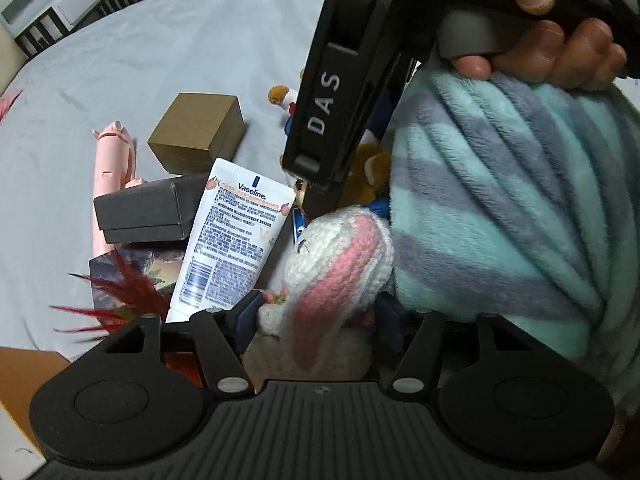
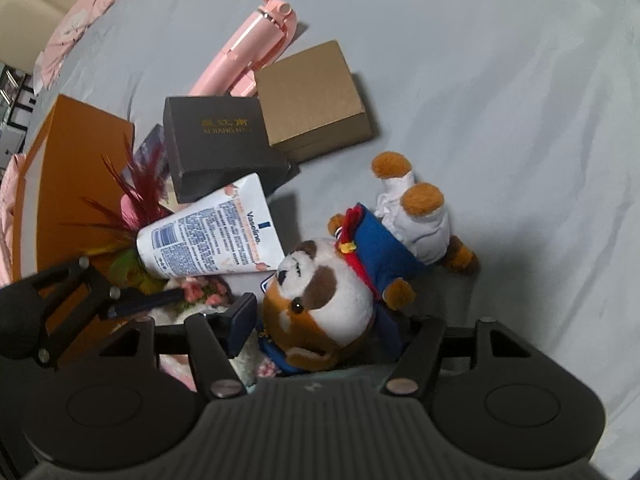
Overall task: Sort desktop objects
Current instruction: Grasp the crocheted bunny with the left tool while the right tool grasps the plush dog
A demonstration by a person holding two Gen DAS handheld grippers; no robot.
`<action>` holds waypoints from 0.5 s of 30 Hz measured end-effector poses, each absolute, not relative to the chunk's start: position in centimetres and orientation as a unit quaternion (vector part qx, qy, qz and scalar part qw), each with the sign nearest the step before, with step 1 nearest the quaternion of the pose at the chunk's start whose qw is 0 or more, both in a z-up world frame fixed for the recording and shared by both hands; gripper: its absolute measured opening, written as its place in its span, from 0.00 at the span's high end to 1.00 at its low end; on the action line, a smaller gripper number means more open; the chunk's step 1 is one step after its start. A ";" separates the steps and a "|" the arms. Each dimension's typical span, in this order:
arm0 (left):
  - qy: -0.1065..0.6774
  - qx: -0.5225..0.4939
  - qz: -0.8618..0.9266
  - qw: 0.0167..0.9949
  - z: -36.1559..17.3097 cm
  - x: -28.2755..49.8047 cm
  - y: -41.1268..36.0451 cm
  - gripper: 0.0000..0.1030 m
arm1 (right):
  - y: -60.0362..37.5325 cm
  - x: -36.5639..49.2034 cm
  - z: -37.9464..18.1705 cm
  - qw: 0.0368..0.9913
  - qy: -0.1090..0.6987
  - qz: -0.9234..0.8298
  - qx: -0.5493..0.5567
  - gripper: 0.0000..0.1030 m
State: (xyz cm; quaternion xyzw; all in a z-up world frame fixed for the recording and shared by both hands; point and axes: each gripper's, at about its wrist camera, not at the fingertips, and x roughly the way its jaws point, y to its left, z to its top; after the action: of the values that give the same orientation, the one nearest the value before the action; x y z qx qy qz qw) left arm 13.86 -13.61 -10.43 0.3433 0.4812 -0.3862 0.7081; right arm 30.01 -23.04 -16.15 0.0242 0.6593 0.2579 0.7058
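My left gripper [image 1: 316,320] has its jaws around a white and pink knitted bunny [image 1: 340,252], pads against its sides. My right gripper [image 2: 320,320] straddles the head of a brown and white plush animal in a blue coat [image 2: 320,292], which lies on the grey cloth. The right gripper's black body [image 1: 340,92] crosses the left wrist view above that plush. A white Vaseline tube [image 1: 228,240] lies beside the bunny and shows in the right wrist view too [image 2: 212,236]. A striped fleece sleeve [image 1: 512,208] fills the right of the left wrist view.
A black box [image 2: 216,144], a brown box [image 2: 312,96] and a pink folding device [image 2: 248,48] lie on the grey cloth [image 2: 500,100]. Red feathers [image 2: 136,196] and an orange box [image 2: 68,168] stand at the left. The left gripper's finger [image 2: 152,300] reaches in beside them.
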 end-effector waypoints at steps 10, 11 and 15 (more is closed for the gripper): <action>0.476 0.335 -0.352 0.733 -10.8 13.5 -12.1 0.47 | -24.3 28.9 -15.1 0.730 0.634 0.254 0.028 0.46; 0.476 0.332 -0.347 0.737 -10.7 13.4 -11.9 0.50 | -24.5 28.6 -14.8 0.734 0.630 0.253 0.026 0.46; 0.475 0.308 -0.324 0.758 -9.8 13.5 -10.9 0.58 | -25.6 27.6 -13.5 0.751 0.609 0.253 0.029 0.47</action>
State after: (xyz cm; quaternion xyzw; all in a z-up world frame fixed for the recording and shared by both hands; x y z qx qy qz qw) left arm 13.51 -10.89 -9.76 0.3081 0.4747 -0.3240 0.7581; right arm 27.61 -25.60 -13.49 0.0287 0.6090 0.2532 0.7511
